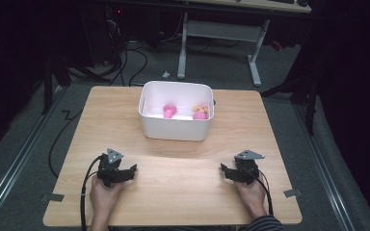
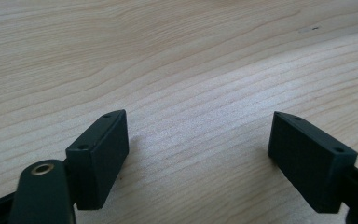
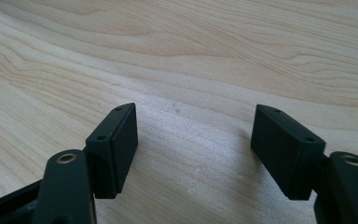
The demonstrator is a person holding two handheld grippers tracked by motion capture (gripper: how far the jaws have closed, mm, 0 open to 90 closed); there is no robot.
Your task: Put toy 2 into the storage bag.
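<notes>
Two tools, one in each of my hands, rest low on the near part of the bench (image 1: pixel 173 168), well apart from each other. My left tool (image 1: pixel 134 169) sits at the near left, my right tool (image 1: pixel 222 169) at the near right, both angled inward toward the middle. Each has its jaws spread wide with nothing between them.

Nearest things to work on: a white bin (image 1: pixel 176 129) standing at the far middle of the bench, well ahead of both tools. Inside it lie a pink toy (image 1: pixel 169 111) toward the left and a pink-and-yellow toy (image 1: pixel 200 113) toward the right; too small to tell what they are. My guess is the tools sit wide and back, one either side of the bin's line, so either hand can go forward to the bin without crossing the other.

High view gives the layout: bin, contents, my hands and a striped sleeve (image 1: pixel 265 224) at the near edge. It cannot settle the gap between the jaws. Left gripper view does: left tool (image 2: pixel 198 135) held wide over bare wood grain. Right gripper view likewise: right tool (image 3: pixel 195 135) wide, bare bench beneath.
</notes>
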